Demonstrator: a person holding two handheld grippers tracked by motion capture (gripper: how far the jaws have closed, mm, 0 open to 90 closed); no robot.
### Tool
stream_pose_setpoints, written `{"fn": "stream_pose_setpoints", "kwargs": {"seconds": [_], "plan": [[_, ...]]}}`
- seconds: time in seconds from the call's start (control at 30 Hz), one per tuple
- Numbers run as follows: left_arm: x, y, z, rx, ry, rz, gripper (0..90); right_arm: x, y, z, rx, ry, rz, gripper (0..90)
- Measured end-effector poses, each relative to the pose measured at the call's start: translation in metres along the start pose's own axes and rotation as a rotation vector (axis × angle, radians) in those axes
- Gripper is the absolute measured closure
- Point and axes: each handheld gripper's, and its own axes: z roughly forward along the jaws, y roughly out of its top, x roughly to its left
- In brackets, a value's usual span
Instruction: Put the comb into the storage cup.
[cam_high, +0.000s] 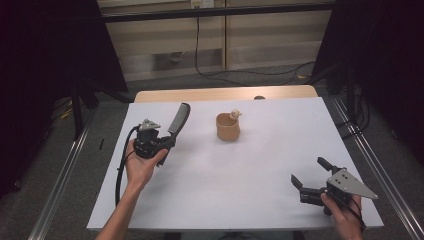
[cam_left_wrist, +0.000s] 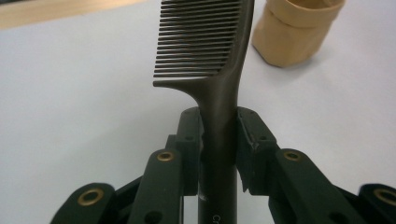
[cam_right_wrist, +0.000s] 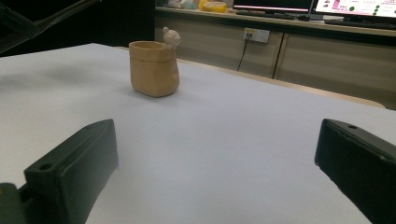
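My left gripper (cam_high: 169, 139) holds a dark comb (cam_left_wrist: 212, 60) by its handle, jaws clamped on either side of it, the toothed end raised above the white tabletop (cam_high: 250, 170) and angled toward the far edge. A tan cup (cam_high: 228, 127) with a small figure on its rim stands near the comb's tip, to its right. My right gripper (cam_high: 307, 172) waits well apart at the near right corner, its jaws spread wide with nothing between them.
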Motion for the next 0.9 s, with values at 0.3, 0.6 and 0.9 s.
{"fn": "stream_pose_setpoints", "kwargs": {"seconds": [0.3, 0.6, 0.9], "plan": [[0.001, 0.001, -0.006, -0.060, 0.001, 0.057, 72.6, 0.000, 0.000, 0.000, 0.000, -0.002, -0.001, 0.0], [-0.001, 0.003, -0.009, -0.137, 0.005, 0.099, 72.6, 0.000, 0.000, 0.000, 0.002, -0.002, -0.002, 0.0], [-0.005, 0.005, -0.015, -0.209, -0.029, 0.136, 72.6, 0.000, 0.000, 0.000, -0.001, -0.002, -0.002, 0.0]]}}
